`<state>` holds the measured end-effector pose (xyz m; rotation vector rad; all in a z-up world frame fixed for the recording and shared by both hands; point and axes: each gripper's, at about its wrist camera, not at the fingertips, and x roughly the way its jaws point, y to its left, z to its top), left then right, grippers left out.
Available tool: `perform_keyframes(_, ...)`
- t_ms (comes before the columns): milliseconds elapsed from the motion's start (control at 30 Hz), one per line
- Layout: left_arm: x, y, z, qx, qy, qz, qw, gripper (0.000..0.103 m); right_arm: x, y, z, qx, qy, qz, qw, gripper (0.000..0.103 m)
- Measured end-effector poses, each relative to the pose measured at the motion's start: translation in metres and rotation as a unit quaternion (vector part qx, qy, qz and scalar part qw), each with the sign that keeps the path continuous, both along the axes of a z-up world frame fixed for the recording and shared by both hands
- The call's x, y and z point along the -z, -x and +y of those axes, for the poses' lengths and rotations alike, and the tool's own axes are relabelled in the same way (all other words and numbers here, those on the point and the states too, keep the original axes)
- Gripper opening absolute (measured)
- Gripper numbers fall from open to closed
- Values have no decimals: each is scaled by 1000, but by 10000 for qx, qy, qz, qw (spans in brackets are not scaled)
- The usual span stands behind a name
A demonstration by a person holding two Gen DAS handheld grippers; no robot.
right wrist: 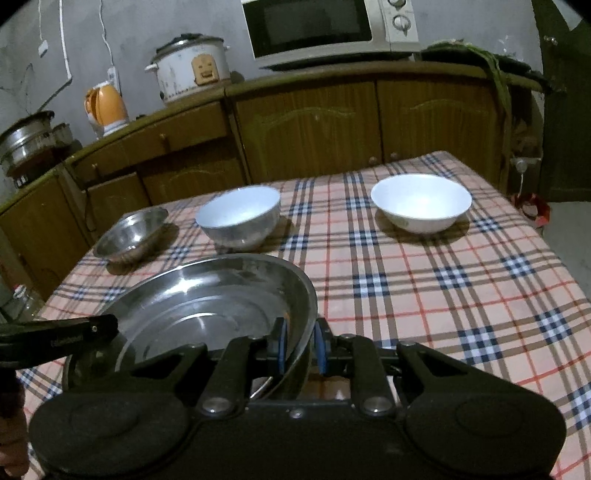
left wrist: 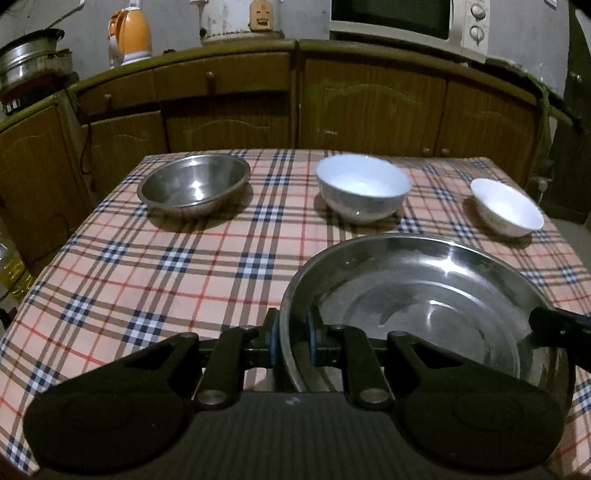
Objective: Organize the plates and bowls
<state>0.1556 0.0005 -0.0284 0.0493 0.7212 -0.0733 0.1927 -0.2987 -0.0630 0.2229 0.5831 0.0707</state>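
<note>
Lower frame: a silver steel plate (left wrist: 424, 302) between black grippers with blue pads (left wrist: 310, 332). Beneath, a tablecloth (left wrist: 166, 266) checked pink, navy, white, tan and red. Upper frame: a silver bowl (left wrist: 194, 182), two white bowls (right wrist: 238, 216) (right wrist: 421, 203), brown cabinets (left wrist: 369, 107), an orange kettle (left wrist: 129, 35)

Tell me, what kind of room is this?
Most likely a home kitchen: a microwave and rice cooker stand on wooden cabinets, behind a table with a plaid tablecloth.
</note>
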Motion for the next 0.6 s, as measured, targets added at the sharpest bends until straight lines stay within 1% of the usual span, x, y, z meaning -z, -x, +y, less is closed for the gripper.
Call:
perform_keyframes(167, 11, -3, 1, -12, -79, 83, 9999, 16, 17, -9, 4, -49, 39, 200, 9998, 22)
perform_keyframes(367, 20, -2, 6, -24, -123, 98, 9999, 17, 27, -13, 11, -141, 105, 309, 9994, 22)
perform_keyframes(500, 27, -1, 7, 33, -124, 92, 9999, 19, 29, -13, 15, -143, 257, 286, 9992, 22)
perform_keyframes(600, 32, -1, 6, 68, -102, 89, 9999, 24, 29, -13, 17, -154, 330, 244, 9990, 22)
